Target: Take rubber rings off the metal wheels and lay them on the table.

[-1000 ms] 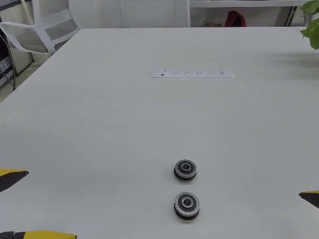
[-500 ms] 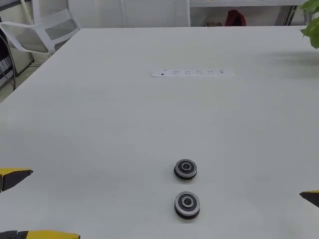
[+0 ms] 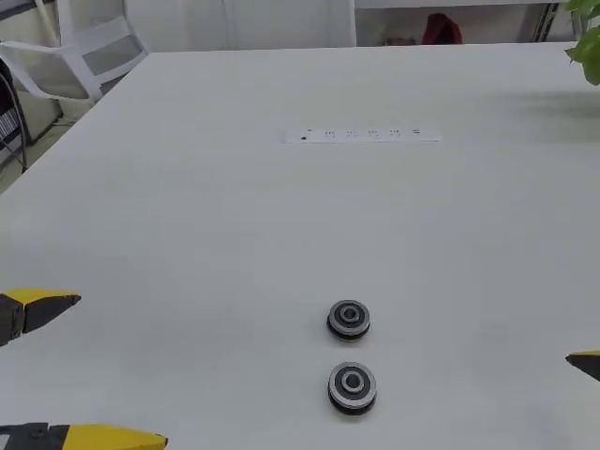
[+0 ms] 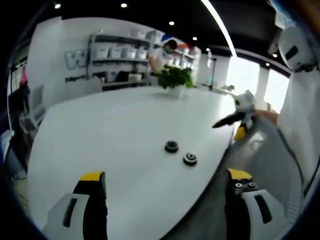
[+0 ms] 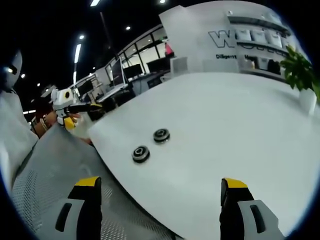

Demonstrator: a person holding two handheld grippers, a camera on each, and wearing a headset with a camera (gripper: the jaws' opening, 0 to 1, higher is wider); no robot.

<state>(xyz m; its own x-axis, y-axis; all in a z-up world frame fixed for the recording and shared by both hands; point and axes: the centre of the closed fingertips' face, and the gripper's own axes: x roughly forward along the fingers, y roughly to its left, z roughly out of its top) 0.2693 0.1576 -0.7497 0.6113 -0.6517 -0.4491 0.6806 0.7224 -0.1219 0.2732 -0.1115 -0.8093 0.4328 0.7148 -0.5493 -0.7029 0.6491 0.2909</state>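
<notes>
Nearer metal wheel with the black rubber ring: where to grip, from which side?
Likely best: grip the nearer metal wheel across its outer edge, on the black rubber ring, coming down from above. It lies flat, hub up, so the edge gives opposing faces. Close left-to-right: the farther metal wheel sits just beyond, while the white table is bare on both flanks.
</notes>
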